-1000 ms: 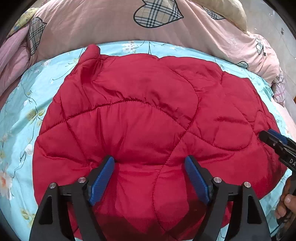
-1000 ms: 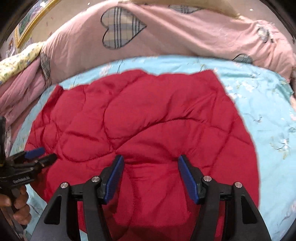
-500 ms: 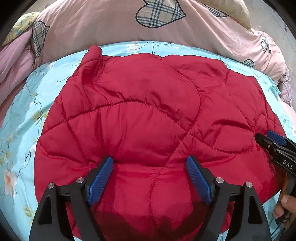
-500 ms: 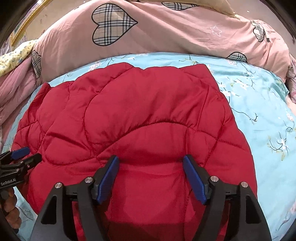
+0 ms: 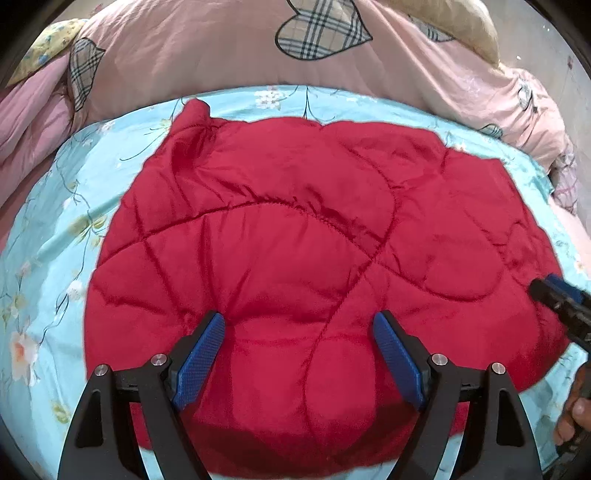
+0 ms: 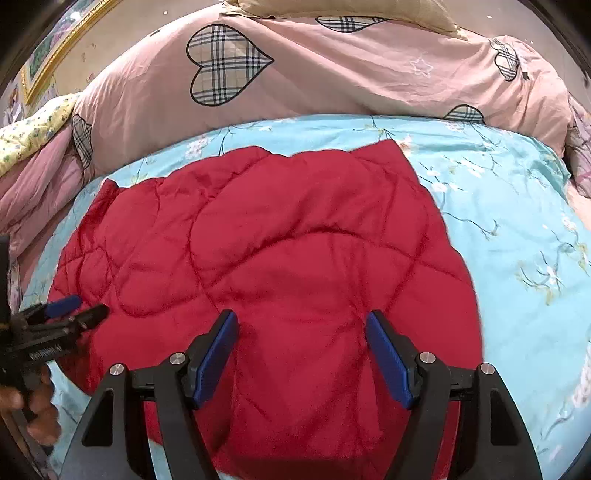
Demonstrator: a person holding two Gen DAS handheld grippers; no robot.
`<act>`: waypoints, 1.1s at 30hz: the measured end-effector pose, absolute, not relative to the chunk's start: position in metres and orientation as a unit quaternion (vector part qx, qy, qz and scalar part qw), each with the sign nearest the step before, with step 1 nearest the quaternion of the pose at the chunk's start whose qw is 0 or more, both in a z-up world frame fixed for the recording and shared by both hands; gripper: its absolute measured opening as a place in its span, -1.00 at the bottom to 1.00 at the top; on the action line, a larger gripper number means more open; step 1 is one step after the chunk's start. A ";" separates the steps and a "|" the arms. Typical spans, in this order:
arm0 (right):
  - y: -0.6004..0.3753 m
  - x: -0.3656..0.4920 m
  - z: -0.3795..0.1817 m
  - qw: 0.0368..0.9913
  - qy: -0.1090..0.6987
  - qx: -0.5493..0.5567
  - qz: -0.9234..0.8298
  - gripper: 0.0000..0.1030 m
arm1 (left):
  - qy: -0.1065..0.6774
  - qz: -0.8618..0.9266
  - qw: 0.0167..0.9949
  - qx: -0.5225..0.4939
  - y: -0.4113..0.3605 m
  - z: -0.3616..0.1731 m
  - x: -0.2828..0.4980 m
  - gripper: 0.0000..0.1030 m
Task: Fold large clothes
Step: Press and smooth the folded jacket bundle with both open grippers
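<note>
Hovering both claws wide apart over the red quilted jacket (image 5: 295, 258), which lies folded flat on the blue floral bed sheet (image 6: 517, 229); you grip nothing. Left claw (image 5: 299, 354) and right claw (image 6: 301, 354) straddle the near edge. Risk: the puffy padding springs back or slick fabric slides, so you pinch only the top layer and the fold skews.

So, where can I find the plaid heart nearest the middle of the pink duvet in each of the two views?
Left wrist view: the plaid heart sits at the top edge, slightly right of centre.
Right wrist view: the same heart sits in the upper left, fully visible.
Shared landmark: the red quilted jacket lying on the blue floral sheet, below the heart.
</note>
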State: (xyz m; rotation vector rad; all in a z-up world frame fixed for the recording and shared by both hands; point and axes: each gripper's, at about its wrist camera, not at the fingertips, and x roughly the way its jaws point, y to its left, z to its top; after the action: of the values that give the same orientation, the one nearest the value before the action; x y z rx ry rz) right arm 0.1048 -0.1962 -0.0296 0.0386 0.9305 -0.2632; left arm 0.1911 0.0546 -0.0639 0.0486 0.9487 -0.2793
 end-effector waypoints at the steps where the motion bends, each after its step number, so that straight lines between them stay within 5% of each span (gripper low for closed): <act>1: -0.197 0.101 -0.030 0.883 0.451 0.018 -0.129 0.43 | 0.453 -0.135 0.881 0.021 0.057 -0.061 0.187 0.61; 16: -0.184 0.067 -0.028 0.885 0.447 0.028 -0.126 0.47 | 0.456 -0.105 0.883 0.019 0.078 -0.072 0.158 0.99; 21: -0.170 0.070 -0.027 0.887 0.447 0.002 -0.119 0.74 | 0.463 -0.100 0.880 0.028 0.071 -0.080 0.170 0.99; 33: -0.205 0.092 -0.057 0.870 0.473 0.017 -0.139 0.90 | 0.474 -0.082 0.876 0.033 0.065 -0.083 0.179 0.99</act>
State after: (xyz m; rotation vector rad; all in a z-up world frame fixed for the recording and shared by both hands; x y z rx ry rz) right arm 0.0916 -0.2053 -0.0574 0.0365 0.9903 -0.2909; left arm 0.1786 0.0648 -0.0826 0.0693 0.9889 -0.1721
